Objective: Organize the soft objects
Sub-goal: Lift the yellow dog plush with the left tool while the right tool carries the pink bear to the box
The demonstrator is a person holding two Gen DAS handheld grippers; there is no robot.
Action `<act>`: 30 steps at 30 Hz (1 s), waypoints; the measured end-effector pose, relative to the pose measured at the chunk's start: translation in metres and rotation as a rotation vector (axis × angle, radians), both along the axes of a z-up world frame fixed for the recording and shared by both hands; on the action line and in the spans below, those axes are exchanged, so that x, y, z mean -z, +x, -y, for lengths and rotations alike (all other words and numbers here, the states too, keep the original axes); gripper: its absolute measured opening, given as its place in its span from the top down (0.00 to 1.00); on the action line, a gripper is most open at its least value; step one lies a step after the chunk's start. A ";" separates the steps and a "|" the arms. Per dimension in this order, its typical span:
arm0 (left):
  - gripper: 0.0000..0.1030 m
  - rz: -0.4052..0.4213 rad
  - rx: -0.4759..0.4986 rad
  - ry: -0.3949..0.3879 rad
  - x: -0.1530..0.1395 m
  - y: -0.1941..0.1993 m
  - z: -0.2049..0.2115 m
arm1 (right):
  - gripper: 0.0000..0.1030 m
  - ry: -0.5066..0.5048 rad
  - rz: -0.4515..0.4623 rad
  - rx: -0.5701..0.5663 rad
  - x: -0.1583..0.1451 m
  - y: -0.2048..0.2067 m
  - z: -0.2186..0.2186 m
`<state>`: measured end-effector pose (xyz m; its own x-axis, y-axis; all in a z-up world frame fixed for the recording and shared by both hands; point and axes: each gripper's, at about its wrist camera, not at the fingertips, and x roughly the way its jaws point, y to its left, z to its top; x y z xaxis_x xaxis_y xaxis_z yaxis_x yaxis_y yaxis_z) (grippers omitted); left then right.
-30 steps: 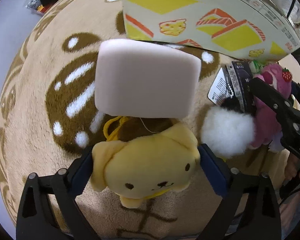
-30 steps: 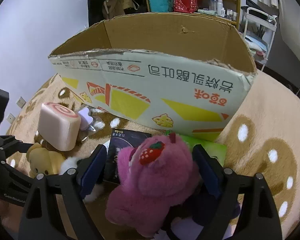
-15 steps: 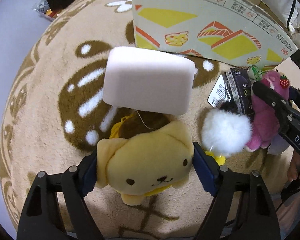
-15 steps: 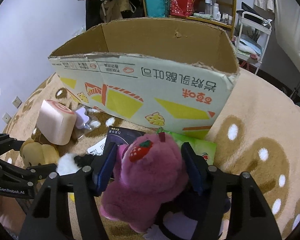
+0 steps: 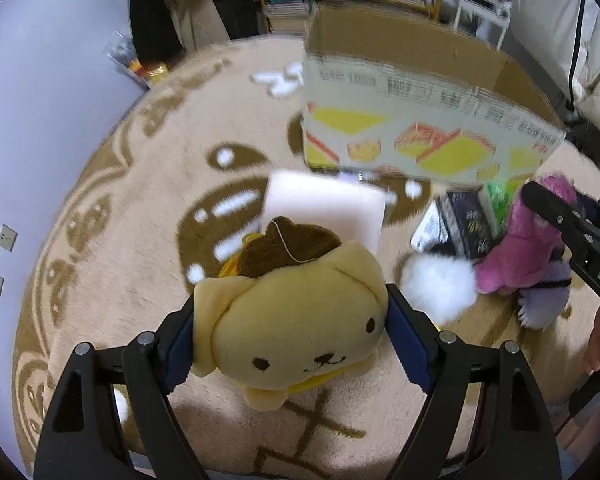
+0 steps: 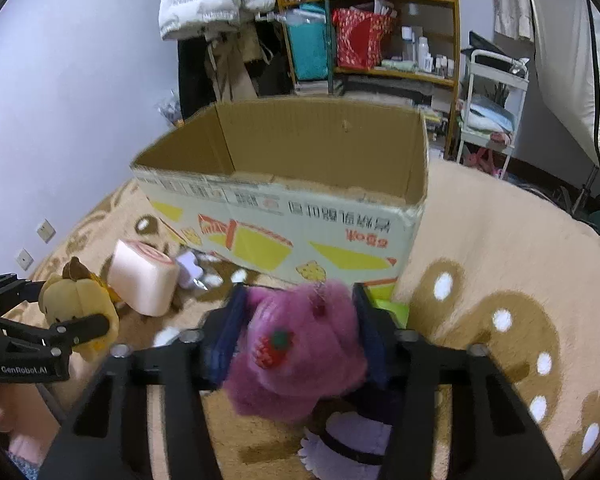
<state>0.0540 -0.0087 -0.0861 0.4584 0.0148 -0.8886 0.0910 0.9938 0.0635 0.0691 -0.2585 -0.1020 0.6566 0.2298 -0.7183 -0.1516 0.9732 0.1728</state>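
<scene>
My left gripper (image 5: pixel 290 308) is shut on a yellow dog plush (image 5: pixel 300 340) with a brown cap, held off the rug. In the right wrist view the same plush (image 6: pixel 76 300) hangs at the left. My right gripper (image 6: pixel 299 304) has its jaws closing tight on a pink bear plush (image 6: pixel 296 360) with a strawberry on it, pads pressing both sides. The open cardboard box (image 6: pixel 300 216) stands just beyond both grippers. A pink roll cushion (image 5: pixel 324 208) lies in front of the box. A white pompom (image 5: pixel 436 284) and a purple plush (image 6: pixel 352 440) rest on the rug.
A beige and brown rug (image 6: pixel 500 240) covers the floor. A black packet (image 5: pixel 464 220) and a green packet (image 6: pixel 388 304) lie by the box. Behind it stand a cluttered shelf (image 6: pixel 364 32) and a white cart (image 6: pixel 492 112). The left wall has sockets (image 5: pixel 6 236).
Both grippers closed on their plush toys and rose. The yellow dog and the pink bear came up off the rug, and the box's open top came into view.
</scene>
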 end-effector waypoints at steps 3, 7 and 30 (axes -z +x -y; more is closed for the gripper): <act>0.20 0.084 -0.020 -0.021 -0.014 -0.002 -0.008 | 0.56 0.021 0.013 -0.004 -0.005 -0.003 0.002; 0.20 0.197 -0.043 -0.037 -0.031 -0.005 -0.016 | 0.57 0.034 0.033 -0.009 -0.010 -0.007 0.001; 0.19 0.637 0.020 0.017 -0.097 0.001 0.002 | 0.57 0.148 0.342 0.083 -0.093 -0.017 0.045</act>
